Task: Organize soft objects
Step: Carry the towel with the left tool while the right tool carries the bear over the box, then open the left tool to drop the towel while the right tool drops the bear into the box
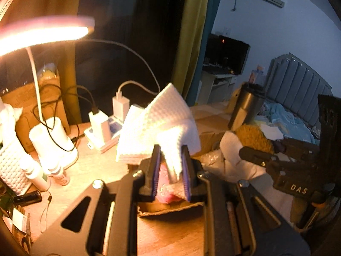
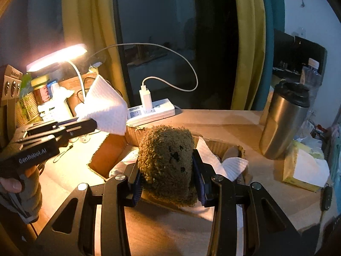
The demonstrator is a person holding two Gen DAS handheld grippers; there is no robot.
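Note:
My left gripper (image 1: 170, 149) is shut on a white waffle-textured cloth (image 1: 157, 125), which stands up in a peak above the jaws. In the right wrist view that cloth (image 2: 104, 106) and the left gripper (image 2: 93, 123) hang at the left, above the desk. My right gripper (image 2: 166, 162) is shut on a brown fuzzy plush toy (image 2: 166, 162) with dark face marks, held over an open cardboard box (image 2: 110, 147). In the left wrist view the plush (image 1: 253, 137) and the right gripper (image 1: 245, 151) sit at the right. Something pink (image 1: 166, 194) lies under the left jaws.
A lit desk lamp (image 1: 42, 32) stands at the left by white bottles (image 1: 51, 140) and a power strip (image 2: 151, 111) with chargers. A steel tumbler (image 2: 283, 119) stands at the right, a tissue pack (image 2: 304, 168) near it. White cloths (image 2: 230, 164) lie in the box. A hand (image 2: 12, 183) holds the left gripper.

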